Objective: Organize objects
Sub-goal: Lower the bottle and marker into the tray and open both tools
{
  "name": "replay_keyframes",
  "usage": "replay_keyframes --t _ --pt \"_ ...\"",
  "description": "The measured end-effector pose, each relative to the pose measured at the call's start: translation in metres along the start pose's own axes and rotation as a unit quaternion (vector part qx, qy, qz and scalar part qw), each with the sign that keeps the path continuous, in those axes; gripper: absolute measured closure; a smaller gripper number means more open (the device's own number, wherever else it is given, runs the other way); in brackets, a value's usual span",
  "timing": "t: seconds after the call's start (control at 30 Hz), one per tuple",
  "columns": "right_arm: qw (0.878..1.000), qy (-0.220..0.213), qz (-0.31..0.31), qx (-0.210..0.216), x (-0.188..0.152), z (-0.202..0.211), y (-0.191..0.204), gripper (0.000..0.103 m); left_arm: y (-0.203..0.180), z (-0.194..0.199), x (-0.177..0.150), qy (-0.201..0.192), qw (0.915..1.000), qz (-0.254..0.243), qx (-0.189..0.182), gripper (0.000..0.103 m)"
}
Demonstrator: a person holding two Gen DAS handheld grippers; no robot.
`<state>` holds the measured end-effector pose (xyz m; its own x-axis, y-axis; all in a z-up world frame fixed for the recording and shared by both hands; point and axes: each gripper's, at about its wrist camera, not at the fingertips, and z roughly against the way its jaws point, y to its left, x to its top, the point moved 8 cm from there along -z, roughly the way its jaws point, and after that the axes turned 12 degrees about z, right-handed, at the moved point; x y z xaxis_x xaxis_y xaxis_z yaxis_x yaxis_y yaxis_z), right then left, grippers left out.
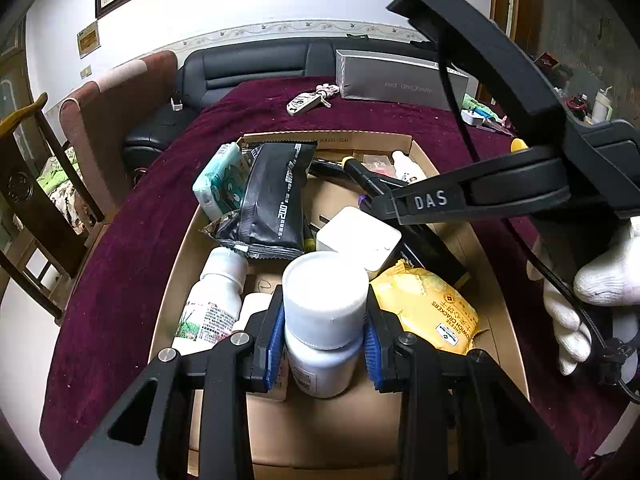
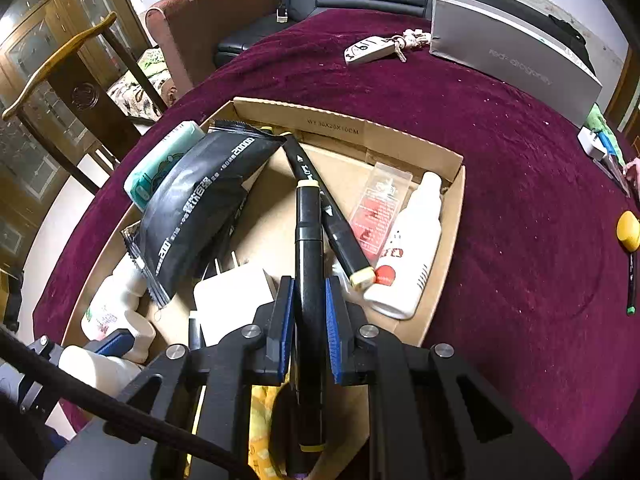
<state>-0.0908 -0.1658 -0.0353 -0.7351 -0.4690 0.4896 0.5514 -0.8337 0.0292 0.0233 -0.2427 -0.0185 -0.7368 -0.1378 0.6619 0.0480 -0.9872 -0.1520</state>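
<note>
A cardboard box (image 1: 420, 148) on the dark red tablecloth holds several items. My left gripper (image 1: 325, 332) is shut on a white pill bottle (image 1: 324, 312) and holds it upright over the box's near end. My right gripper (image 2: 308, 320) is shut on a black marker (image 2: 309, 240) with yellow trim, over the box (image 2: 452, 200). The right gripper's body (image 1: 480, 196) crosses the left wrist view from the right. In the box lie a black snack pouch (image 1: 276, 204), a tissue pack (image 1: 218, 180), a white charger (image 1: 358, 240), a yellow cracker pack (image 1: 432, 308) and a second marker (image 2: 340, 224).
Another white bottle (image 1: 216, 296) lies at the box's left. A white spray bottle (image 2: 408, 248) and a small clear packet (image 2: 380, 204) lie at its right. On the cloth beyond are a key fob (image 2: 370, 50), a grey box (image 2: 516, 64) and a yellow-headed pen (image 2: 630, 256). Chairs (image 1: 116, 120) stand left.
</note>
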Motion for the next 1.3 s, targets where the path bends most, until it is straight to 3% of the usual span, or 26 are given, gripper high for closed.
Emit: replay_keyframes --t 0.67,0.8,0.83,0.9,1.0,1.07,1.13,1.2,1.3 --pt "1.0 -0.004 -0.014 0.008 0.012 -0.007 -0.003 0.087 0.0 -0.013 0.009 0.001 0.9998 0.02 0.007 0.072" --pt "0.999 -0.025 -0.031 0.022 0.016 0.003 -0.004 0.082 0.004 -0.012 0.011 -0.002 0.9989 0.046 -0.012 0.062" --pt "0.999 -0.033 -0.032 0.023 0.018 0.009 -0.004 0.082 0.004 -0.009 0.013 -0.008 0.9986 0.051 -0.014 0.054" --pt "0.998 -0.052 -0.031 0.021 0.022 0.021 -0.003 0.078 0.005 -0.001 0.017 -0.03 0.998 0.056 -0.009 0.039" --pt "0.996 -0.083 -0.02 0.009 0.024 0.045 0.0 0.066 0.006 0.022 0.03 -0.079 0.9941 0.072 -0.018 0.033" --pt "0.994 -0.108 -0.011 -0.007 0.022 0.062 0.001 0.062 0.007 0.039 0.039 -0.11 0.9897 0.087 -0.029 0.023" --pt "0.991 -0.13 -0.001 -0.031 0.016 0.078 0.001 0.059 0.008 0.054 0.046 -0.128 0.9841 0.11 -0.056 0.001" --pt "0.988 -0.144 0.0 -0.049 0.009 0.087 -0.002 0.055 0.011 0.065 0.052 -0.133 0.9771 0.137 -0.094 0.001" --pt "0.987 -0.151 -0.012 -0.049 -0.005 0.094 -0.008 0.054 0.009 0.067 0.05 -0.103 0.9676 0.164 -0.162 0.001"
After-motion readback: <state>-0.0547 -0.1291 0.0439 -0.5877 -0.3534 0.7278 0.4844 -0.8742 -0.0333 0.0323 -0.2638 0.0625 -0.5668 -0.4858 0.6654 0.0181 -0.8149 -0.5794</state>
